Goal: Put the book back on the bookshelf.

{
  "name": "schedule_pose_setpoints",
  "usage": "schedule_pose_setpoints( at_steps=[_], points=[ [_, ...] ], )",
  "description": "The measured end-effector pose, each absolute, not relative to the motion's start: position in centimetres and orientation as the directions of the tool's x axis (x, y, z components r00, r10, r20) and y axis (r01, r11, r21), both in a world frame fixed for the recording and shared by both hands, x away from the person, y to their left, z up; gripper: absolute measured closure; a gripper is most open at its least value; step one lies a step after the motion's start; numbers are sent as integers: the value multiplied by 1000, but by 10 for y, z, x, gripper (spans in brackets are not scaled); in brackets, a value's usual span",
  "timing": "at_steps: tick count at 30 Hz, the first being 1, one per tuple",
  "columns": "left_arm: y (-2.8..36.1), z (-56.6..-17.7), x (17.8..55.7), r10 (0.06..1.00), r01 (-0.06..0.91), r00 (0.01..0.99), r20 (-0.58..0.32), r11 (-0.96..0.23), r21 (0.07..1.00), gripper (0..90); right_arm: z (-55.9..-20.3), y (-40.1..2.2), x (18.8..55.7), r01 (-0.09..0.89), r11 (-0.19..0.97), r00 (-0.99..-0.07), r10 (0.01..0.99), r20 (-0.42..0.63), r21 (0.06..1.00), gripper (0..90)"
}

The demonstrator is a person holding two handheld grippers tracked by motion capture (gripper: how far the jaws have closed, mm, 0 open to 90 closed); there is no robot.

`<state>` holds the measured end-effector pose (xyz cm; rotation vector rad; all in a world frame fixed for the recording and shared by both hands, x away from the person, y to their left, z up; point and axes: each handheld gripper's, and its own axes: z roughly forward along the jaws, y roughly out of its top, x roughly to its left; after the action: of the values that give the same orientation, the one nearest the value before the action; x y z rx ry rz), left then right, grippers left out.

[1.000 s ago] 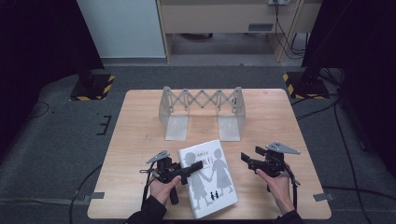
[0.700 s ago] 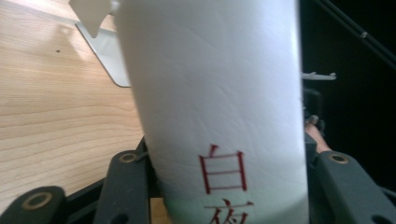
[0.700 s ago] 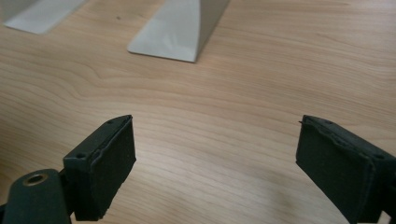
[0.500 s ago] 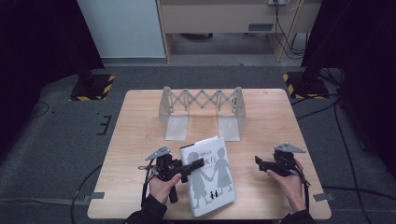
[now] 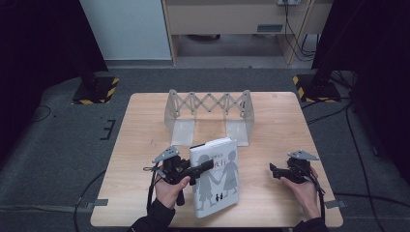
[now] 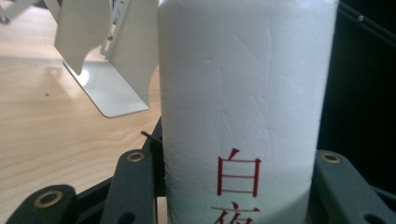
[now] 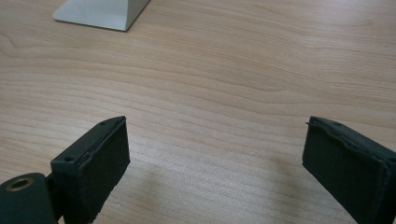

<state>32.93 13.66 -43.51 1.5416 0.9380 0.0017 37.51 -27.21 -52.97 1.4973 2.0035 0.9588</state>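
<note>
A: Book (image 5: pixel 216 176) is on the near half of the table (image 5: pixel 145 145), just in front of the folding rack (image 5: pixel 209 116). Long axis runs near-to-far, far end tipped a bit toward the right. In the high view the far edge looks raised off the wood — near corner low by the table's front edge.

B: Which way's the spine?

A: Spine to the left, toward the left gripper (image 5: pixel 205 167). That one's clamped across the spine — in the left gripper view the white spine (image 6: pixel 243 112) sits tight between both black jaws.

B: Looks?

A: White cover w/ two grey silhouette figures holding hands, small dark figures below them, grey characters up top. Spine's plain white w/ red characters, surface slightly dented. Thick — a fat hardback-size block.

B: And the right?

A: Right gripper (image 5: pixel 273 170) is well apart from the book, over at the table's right side, pointing left toward it. Jaws have just been spreading and stand wide — nothing between them, bare wood underneath in the right gripper view. Corner of the rack's foot (image 7: pixel 100 14) shows at top left there.
</note>
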Motion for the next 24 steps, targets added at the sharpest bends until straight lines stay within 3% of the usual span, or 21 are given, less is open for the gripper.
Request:
schedule_pose_setpoints(
  at_steps=[15, 24],
  points=[
    [162, -407, 333, 693, 462, 630, -350, 28, 886, 527, -537, -276, 379, 636, 183, -292, 956, 14, 750, 75],
    [180, -390, 343, 752, 433, 577, -318, 48, 900, 527, -537, -276, 380, 644, 183, -286, 958, 13, 743, 76]
  ],
)
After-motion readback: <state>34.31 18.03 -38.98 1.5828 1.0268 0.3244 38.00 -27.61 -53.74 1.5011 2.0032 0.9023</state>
